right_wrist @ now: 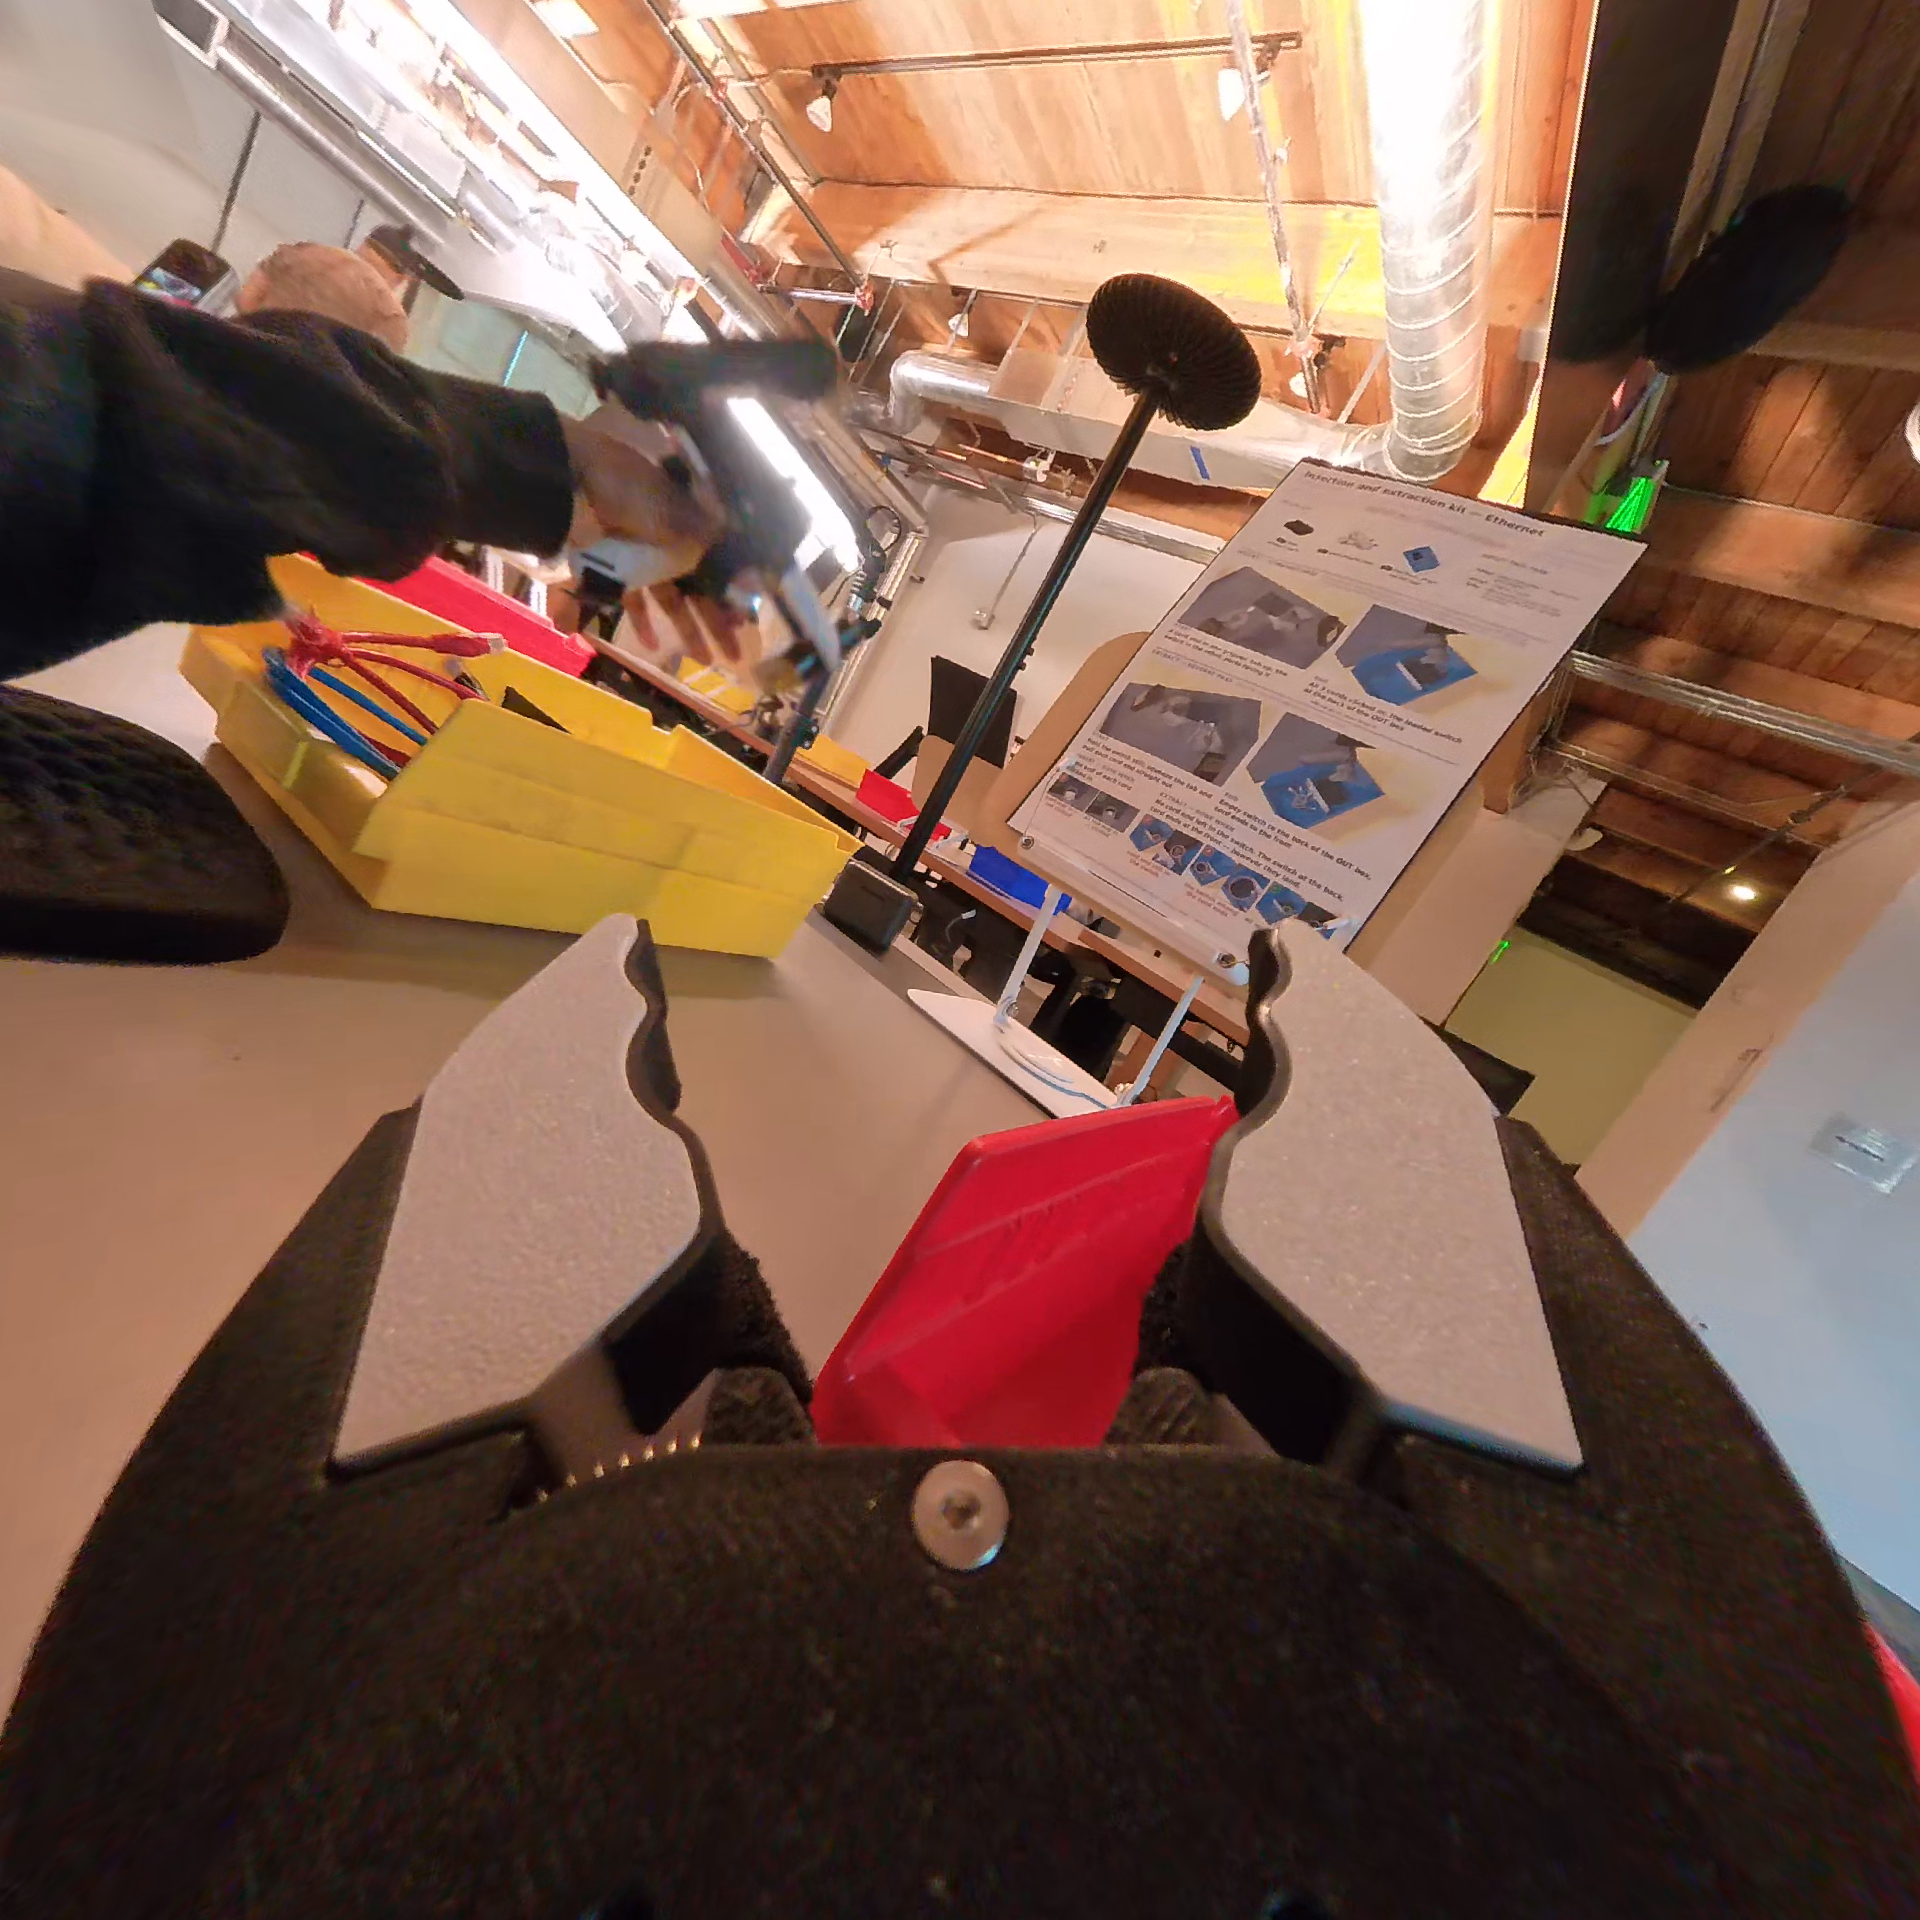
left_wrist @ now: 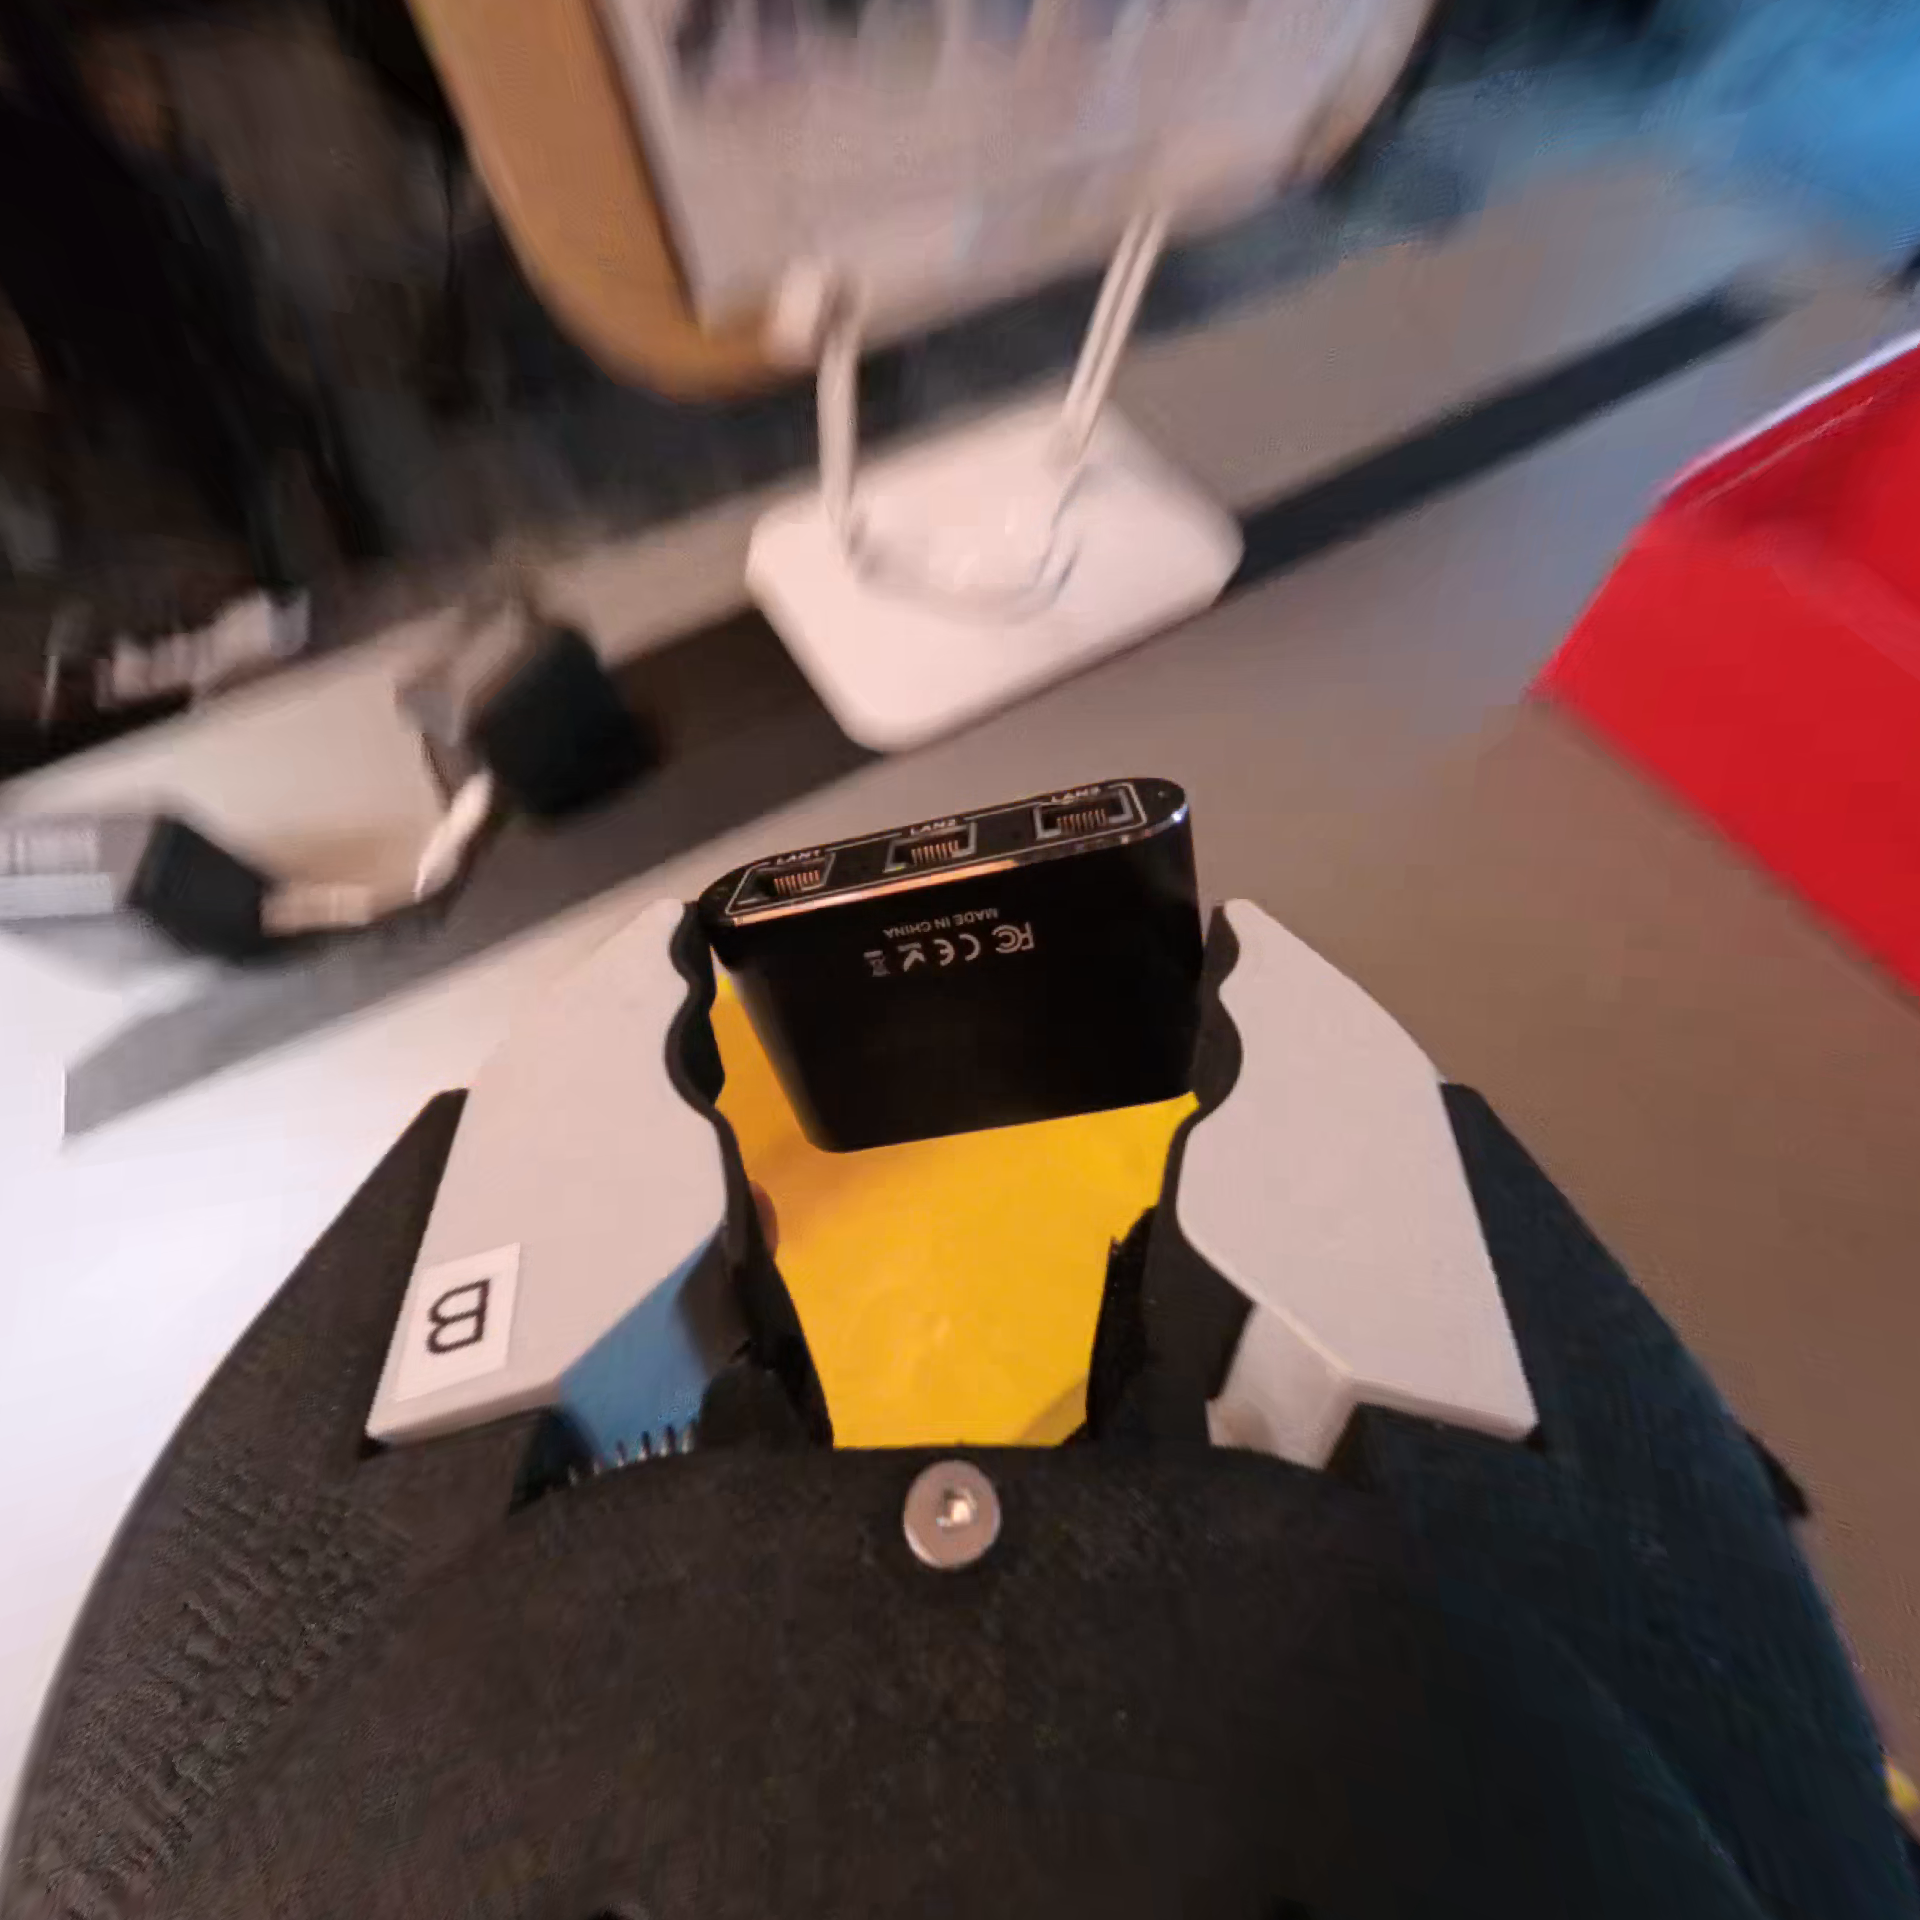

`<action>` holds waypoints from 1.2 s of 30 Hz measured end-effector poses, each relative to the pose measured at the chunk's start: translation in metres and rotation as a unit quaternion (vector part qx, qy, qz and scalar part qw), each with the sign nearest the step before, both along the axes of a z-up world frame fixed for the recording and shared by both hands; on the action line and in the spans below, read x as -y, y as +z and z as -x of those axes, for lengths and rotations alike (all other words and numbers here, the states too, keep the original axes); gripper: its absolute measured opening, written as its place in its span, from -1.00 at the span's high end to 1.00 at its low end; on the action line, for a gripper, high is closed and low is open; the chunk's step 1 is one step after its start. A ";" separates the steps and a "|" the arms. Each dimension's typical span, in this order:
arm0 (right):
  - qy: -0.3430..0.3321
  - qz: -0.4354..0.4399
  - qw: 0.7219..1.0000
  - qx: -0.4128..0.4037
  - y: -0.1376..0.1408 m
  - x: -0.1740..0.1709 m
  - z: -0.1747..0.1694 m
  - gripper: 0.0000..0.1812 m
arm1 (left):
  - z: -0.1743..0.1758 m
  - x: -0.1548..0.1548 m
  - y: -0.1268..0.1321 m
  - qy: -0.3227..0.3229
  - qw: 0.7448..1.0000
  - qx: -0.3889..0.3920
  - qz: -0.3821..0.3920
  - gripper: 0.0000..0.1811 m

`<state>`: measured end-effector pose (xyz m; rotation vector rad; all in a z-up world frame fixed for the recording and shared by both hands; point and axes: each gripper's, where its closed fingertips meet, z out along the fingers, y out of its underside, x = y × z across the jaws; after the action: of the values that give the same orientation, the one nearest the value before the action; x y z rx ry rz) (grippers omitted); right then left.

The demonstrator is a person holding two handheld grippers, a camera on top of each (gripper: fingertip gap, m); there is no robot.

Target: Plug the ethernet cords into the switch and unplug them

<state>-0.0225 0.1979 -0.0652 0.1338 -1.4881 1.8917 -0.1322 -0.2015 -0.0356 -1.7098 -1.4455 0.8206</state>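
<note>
My left gripper (left_wrist: 951, 912) is shut on a black switch (left_wrist: 966, 997) and holds it by its two short sides above a yellow tray (left_wrist: 935, 1309). The switch's three empty ports (left_wrist: 935, 852) face away from me. In the right wrist view a sleeved hand holds the left gripper (right_wrist: 758, 582), blurred, over the yellow tray (right_wrist: 582, 831). Red and blue ethernet cords (right_wrist: 364, 681) lie in that tray. My right gripper (right_wrist: 948, 940) is open and empty, over the table edge beside a red bin (right_wrist: 1039, 1278).
A red bin (left_wrist: 1766, 675) stands to the right of the switch. An instruction sheet (right_wrist: 1320, 707) sits on a white stand (left_wrist: 987, 582) at the table's back. A black pole with a round top (right_wrist: 1039, 623) rises behind the yellow tray. More tables and bins lie beyond. The tips of one gripper are about 45 centimeters away from the tips of the other.
</note>
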 end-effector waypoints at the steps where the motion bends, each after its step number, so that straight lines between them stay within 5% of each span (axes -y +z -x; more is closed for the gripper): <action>1: 0.000 -0.001 1.000 0.000 0.000 0.000 0.000 -0.17 | -0.004 -0.015 0.025 -0.027 0.997 -0.067 -0.021 0.01; 5: -0.001 -0.003 1.000 -0.004 0.000 0.001 -0.001 -0.18 | -0.048 -0.076 0.110 -0.142 0.944 -0.255 -0.154 0.01; 10: -0.005 -0.003 1.000 -0.013 0.001 0.001 -0.002 -0.19 | -0.122 -0.134 0.164 -0.261 0.793 -0.338 -0.433 0.02; 16: -0.020 0.008 0.999 -0.038 0.007 0.000 -0.006 -0.21 | -0.170 -0.181 0.143 -0.294 0.582 -0.358 -0.668 0.00; 19: -0.039 0.028 0.997 -0.067 0.016 -0.004 -0.009 -0.22 | -0.167 -0.199 0.115 -0.274 0.509 -0.335 -0.744 0.02; 22: -0.052 0.042 0.993 -0.096 0.023 -0.008 -0.015 -0.21 | -0.162 -0.224 0.090 -0.285 0.464 -0.298 -0.784 0.02; 26: -0.012 0.043 0.994 -0.101 0.025 -0.003 -0.029 -0.20 | -0.149 -0.281 0.054 -0.314 0.517 -0.178 -0.776 -0.01; 30: 0.109 0.033 0.993 -0.017 0.025 0.013 -0.052 -0.22 | -0.167 -0.328 0.038 -0.397 0.531 -0.081 -0.745 -0.01; 36: 0.213 -0.073 0.974 0.024 0.026 0.029 -0.092 -0.17 | -0.204 -0.386 0.005 -0.514 0.640 0.015 -0.571 0.00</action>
<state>0.0691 0.1693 -0.0388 0.5139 -1.7373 2.1230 0.0715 0.1844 -0.0310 -1.1056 -0.4469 -0.6866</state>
